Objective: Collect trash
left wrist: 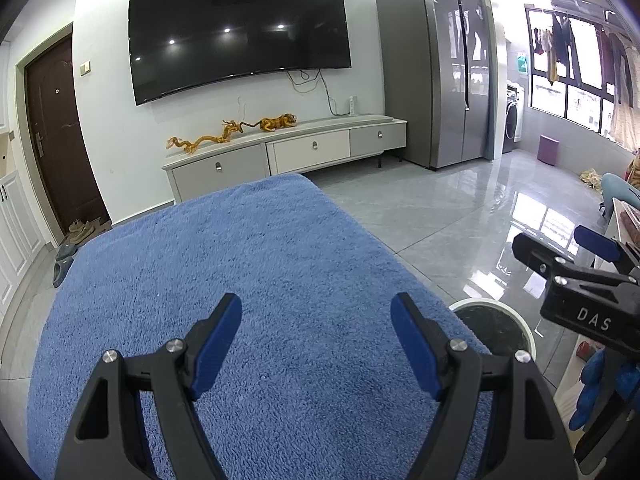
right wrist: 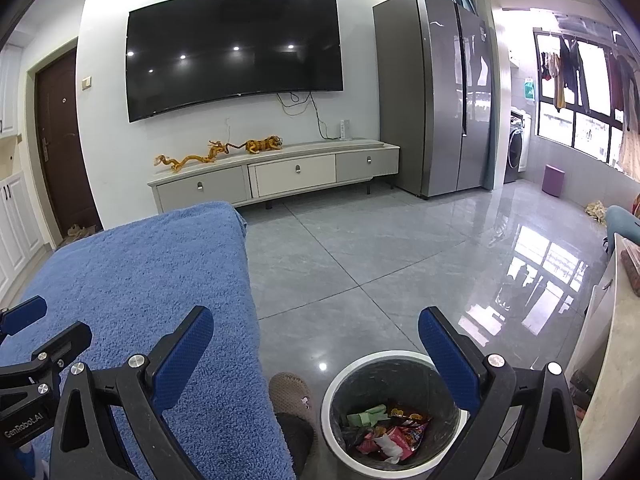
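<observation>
The room is bright. Daylight pours in through the window (left wrist: 576, 80) on the right, and it looks washed out white. The shiny floor (right wrist: 400, 248) throws back a big white glare. Small ceiling lights show as dots on the dark TV (right wrist: 236, 48). Both pictures are sharp in the middle, but straight lines bend near the edges and the corners go black
</observation>
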The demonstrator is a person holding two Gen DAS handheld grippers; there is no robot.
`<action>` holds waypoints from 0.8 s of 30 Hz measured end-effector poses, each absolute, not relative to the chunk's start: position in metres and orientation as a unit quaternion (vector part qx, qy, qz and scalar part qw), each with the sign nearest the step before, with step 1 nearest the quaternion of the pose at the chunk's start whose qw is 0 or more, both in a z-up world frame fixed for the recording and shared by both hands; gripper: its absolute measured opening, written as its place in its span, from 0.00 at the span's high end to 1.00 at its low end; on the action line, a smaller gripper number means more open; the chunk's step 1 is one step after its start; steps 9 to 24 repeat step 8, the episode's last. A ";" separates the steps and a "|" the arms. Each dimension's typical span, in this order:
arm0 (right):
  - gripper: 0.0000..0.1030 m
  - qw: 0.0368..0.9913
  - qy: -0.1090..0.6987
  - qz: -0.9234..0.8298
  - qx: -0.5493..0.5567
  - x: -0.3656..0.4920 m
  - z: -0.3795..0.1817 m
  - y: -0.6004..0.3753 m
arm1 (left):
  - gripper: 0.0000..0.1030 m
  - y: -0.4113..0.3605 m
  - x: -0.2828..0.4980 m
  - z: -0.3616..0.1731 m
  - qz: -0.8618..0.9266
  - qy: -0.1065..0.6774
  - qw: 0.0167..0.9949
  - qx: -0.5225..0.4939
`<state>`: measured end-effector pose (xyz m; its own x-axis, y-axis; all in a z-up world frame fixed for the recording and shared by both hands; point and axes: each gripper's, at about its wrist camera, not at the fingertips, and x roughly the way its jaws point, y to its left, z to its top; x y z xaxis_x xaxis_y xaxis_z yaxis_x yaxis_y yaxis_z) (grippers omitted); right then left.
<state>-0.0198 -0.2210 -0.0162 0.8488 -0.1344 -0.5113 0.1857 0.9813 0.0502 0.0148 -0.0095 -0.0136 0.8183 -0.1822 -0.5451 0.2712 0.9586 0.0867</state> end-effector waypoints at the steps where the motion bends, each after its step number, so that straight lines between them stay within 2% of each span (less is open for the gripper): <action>1: 0.00 0.960 0.262 -0.084 0.049 -0.020 -0.016 -0.221 | 0.26 -0.010 0.014 -0.013 -0.120 0.276 0.950 0.081; 24: 0.00 0.963 0.253 -0.084 0.047 -0.025 -0.014 -0.219 | 0.26 -0.008 0.010 -0.010 -0.115 0.272 0.952 0.078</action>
